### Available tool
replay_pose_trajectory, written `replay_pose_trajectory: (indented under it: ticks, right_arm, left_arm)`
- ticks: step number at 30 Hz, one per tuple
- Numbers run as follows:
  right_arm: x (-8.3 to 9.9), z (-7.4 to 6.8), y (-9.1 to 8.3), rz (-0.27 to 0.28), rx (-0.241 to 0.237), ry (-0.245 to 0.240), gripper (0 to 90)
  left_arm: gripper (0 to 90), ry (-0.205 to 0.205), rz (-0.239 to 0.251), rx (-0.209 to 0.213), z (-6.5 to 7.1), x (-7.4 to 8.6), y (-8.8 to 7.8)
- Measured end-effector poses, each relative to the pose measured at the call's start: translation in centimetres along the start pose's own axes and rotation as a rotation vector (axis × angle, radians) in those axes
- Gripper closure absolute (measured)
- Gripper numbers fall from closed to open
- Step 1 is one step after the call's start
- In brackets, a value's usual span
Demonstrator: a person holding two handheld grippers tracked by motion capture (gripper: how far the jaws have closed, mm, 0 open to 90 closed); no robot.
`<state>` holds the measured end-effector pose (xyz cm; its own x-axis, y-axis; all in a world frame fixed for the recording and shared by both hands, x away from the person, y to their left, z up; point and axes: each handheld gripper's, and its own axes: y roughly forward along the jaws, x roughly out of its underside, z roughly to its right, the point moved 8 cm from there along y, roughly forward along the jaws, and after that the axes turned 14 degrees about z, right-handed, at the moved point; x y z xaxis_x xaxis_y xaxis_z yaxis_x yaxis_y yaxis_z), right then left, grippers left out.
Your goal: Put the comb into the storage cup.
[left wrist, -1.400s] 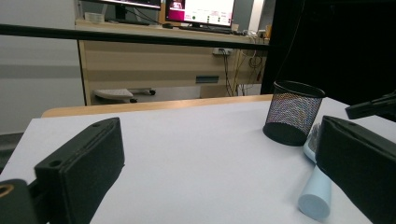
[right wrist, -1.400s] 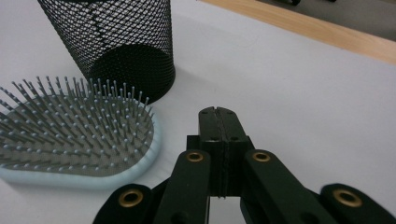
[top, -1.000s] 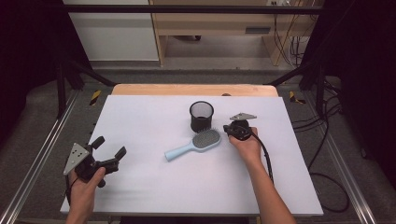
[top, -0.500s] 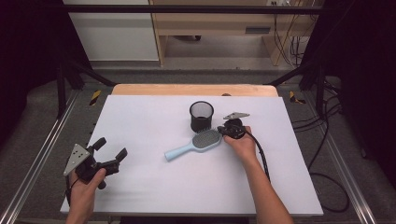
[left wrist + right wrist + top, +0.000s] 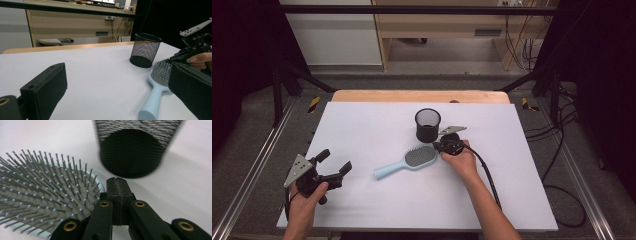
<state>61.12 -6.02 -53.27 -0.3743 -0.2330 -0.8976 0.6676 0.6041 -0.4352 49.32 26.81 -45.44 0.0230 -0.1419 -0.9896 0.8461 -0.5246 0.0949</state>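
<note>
Right gripper, its jaws pressed shut on nothing, sits at the bristled head of a pale blue hairbrush lying flat mid-table, handle slanting toward the far-off left gripper (jaws wide), with a black mesh cup just behind.

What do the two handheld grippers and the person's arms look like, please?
Both the left gripper and the right gripper are black, each topped by a grey three-cornered plate. Flat black padded fingers show. A black cable trails from the right one. The forearms are bare, sleeveless.
</note>
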Motion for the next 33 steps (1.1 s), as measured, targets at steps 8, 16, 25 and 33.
replay_pose_trajectory:
  ticks: [8, 16, 25, 33]
  right_arm:
    - [-0.1, -5.1, 1.1, -0.001, -0.056, -0.023, 90.0]
    - [-0.2, -8.5, 1.9, -0.004, -0.114, -0.05, 90.0]
    - [-0.3, -9.9, 2.3, -0.002, -0.126, -0.062, 90.0]
    - [-1.3, -8.8, 1.1, 0.072, -0.083, -0.05, 90.0]
  left_arm:
    - [2.4, 0.013, -0.019, 0.006, 0.2, 0.3, 0.1]
    - [2.5, 0.017, -0.029, 0.022, 0.5, 0.3, 0.1]
    - [2.5, 0.019, -0.032, 0.025, 0.5, 0.3, 0.0]
    - [2.5, 0.024, -0.041, 0.034, 0.6, 0.3, 0.0]
